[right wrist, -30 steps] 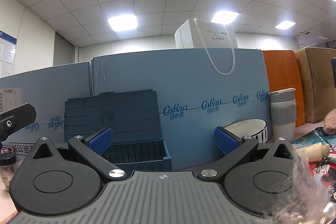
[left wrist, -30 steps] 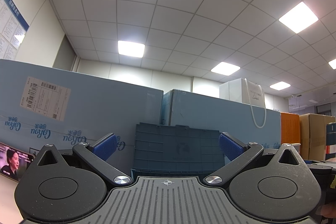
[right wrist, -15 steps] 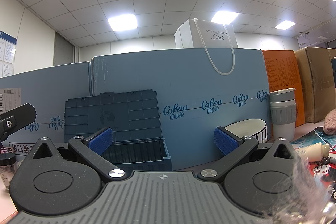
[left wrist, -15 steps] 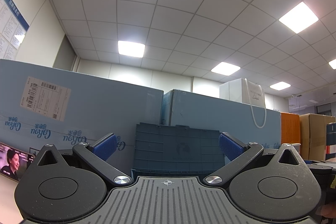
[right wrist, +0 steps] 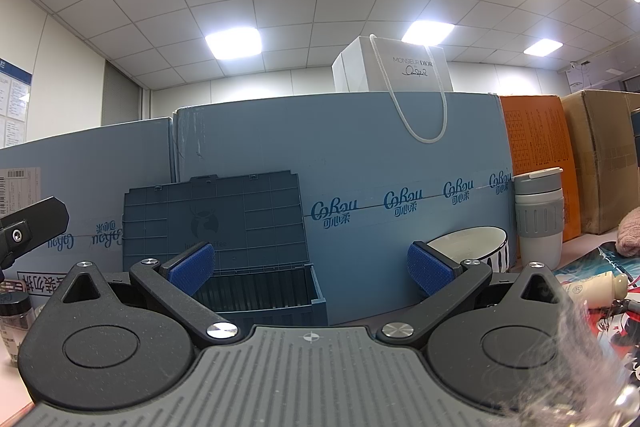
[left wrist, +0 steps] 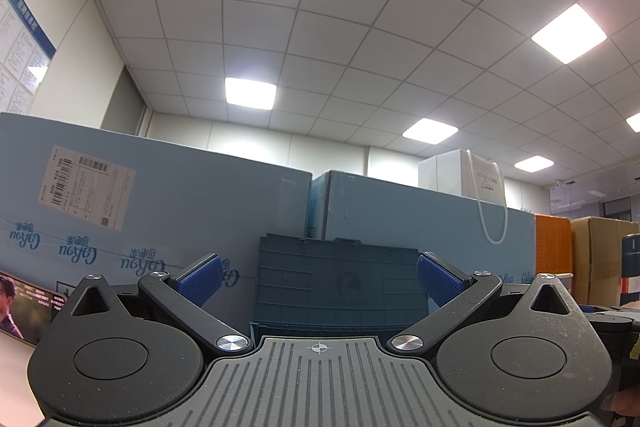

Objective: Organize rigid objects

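Note:
A dark blue plastic crate (right wrist: 260,291) stands open ahead with its lid (right wrist: 216,223) raised against the blue cartons; its lid shows in the left wrist view too (left wrist: 340,283). My left gripper (left wrist: 318,277) is open and empty, facing the crate. My right gripper (right wrist: 310,265) is open and empty, with the crate ahead on its left. A white striped bowl (right wrist: 468,247), a grey lidded cup (right wrist: 540,219) and a cream tube (right wrist: 592,289) sit at the right. A small dark-capped jar (right wrist: 14,315) stands at the far left.
Tall blue cartons (right wrist: 400,187) form a wall behind the crate, with a white gift bag (right wrist: 396,71) on top. Orange (right wrist: 536,163) and brown (right wrist: 600,155) boxes stand at the right. A pink cloth (right wrist: 630,231) lies at the far right. The other gripper's finger (right wrist: 32,223) shows at the left.

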Demonstrator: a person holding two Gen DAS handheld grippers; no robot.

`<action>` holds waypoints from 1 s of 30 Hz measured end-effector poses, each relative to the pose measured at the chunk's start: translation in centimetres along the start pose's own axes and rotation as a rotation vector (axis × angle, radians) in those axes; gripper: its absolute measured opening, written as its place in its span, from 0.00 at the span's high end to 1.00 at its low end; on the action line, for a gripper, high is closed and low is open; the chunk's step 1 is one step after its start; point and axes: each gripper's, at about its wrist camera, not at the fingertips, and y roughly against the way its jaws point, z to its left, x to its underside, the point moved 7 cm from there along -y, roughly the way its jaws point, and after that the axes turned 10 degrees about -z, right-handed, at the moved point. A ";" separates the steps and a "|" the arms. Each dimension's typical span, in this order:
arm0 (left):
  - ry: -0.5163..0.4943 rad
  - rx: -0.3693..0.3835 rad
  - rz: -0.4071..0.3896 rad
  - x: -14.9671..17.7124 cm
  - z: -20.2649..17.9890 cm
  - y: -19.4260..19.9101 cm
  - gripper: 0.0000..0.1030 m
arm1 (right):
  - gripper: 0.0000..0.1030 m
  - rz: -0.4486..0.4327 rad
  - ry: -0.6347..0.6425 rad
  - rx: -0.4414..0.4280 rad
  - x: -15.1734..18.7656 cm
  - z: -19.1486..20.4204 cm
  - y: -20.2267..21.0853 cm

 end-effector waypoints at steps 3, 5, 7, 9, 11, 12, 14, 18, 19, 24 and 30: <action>0.000 -0.001 0.000 0.0 0.0 0.0 0.00 | 0.00 0.000 0.000 0.000 0.0 0.0 0.0; 0.000 0.000 0.000 0.0 0.0 0.0 0.00 | 0.00 0.000 0.000 0.000 0.0 0.0 0.0; 0.000 0.000 0.000 0.0 0.0 0.0 0.00 | 0.00 0.000 0.000 0.000 0.0 0.0 0.0; 0.000 0.000 0.000 0.0 0.0 0.0 0.00 | 0.00 0.000 0.000 0.000 0.0 0.0 0.0; 0.000 0.000 0.000 0.0 0.0 0.0 0.00 | 0.00 0.000 0.000 0.000 0.0 0.0 0.0; 0.000 0.000 0.001 0.0 0.0 0.0 0.00 | 0.00 0.000 0.000 0.000 0.0 0.0 0.0; 0.001 0.000 0.001 0.0 0.0 0.0 0.00 | 0.00 0.000 0.000 0.000 0.0 0.0 0.0; 0.001 -0.005 0.005 0.1 0.1 -0.1 0.00 | 0.00 0.000 0.000 0.000 0.0 0.0 0.0; 0.000 -0.010 0.006 0.1 0.1 -0.1 0.00 | 0.00 0.000 0.000 0.000 0.0 0.0 0.0; 0.002 -0.022 0.011 0.2 0.2 -0.2 0.00 | 0.00 0.001 0.002 -0.001 0.1 0.0 0.0; 0.001 -0.031 0.015 0.1 0.2 -0.2 0.00 | 0.00 0.002 0.001 -0.001 0.1 0.0 0.0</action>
